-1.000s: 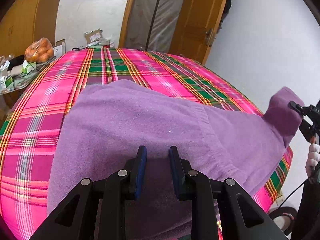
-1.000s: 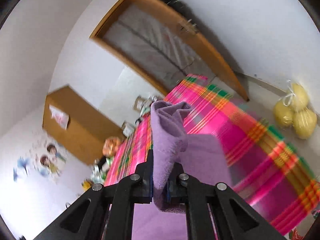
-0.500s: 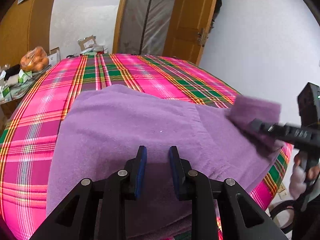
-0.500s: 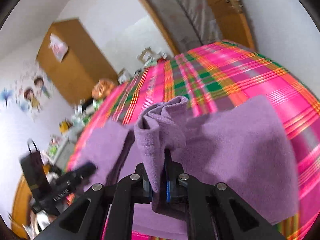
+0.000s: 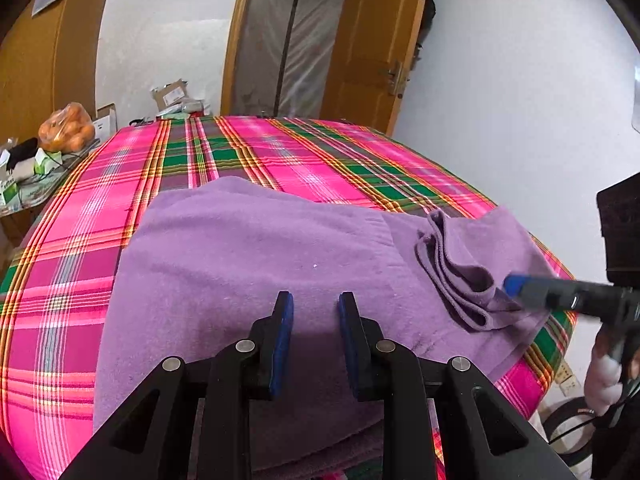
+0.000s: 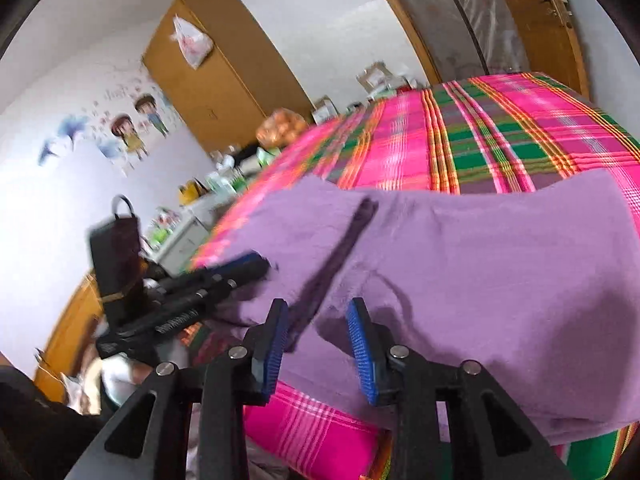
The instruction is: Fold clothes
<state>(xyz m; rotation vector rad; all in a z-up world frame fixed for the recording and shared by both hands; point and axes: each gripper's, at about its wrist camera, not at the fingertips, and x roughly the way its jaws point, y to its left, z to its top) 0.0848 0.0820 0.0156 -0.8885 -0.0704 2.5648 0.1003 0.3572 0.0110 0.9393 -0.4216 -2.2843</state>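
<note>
A purple fleece garment (image 5: 248,264) lies spread over the pink plaid bed cover (image 5: 224,152). Its right part is folded inward and lies as a bunched fold (image 5: 460,264) on the body of the garment. My left gripper (image 5: 315,312) is open and empty just above the garment's near edge. My right gripper (image 6: 318,322) is open and empty over the garment (image 6: 500,248). In the left wrist view its blue-tipped fingers (image 5: 516,284) sit beside the bunched fold. In the right wrist view the left gripper (image 6: 240,266) shows at the left.
The bed (image 6: 500,128) fills most of both views. A side table with a bag of oranges (image 5: 66,128) and boxes stands at the far left. A wooden wardrobe (image 6: 216,80) and a door (image 5: 372,48) stand behind. The white wall is close on the right.
My right gripper carried the garment's raised sleeve part inward, lowered it onto the garment and opened, letting it go. The left gripper stayed open and nearly still.
</note>
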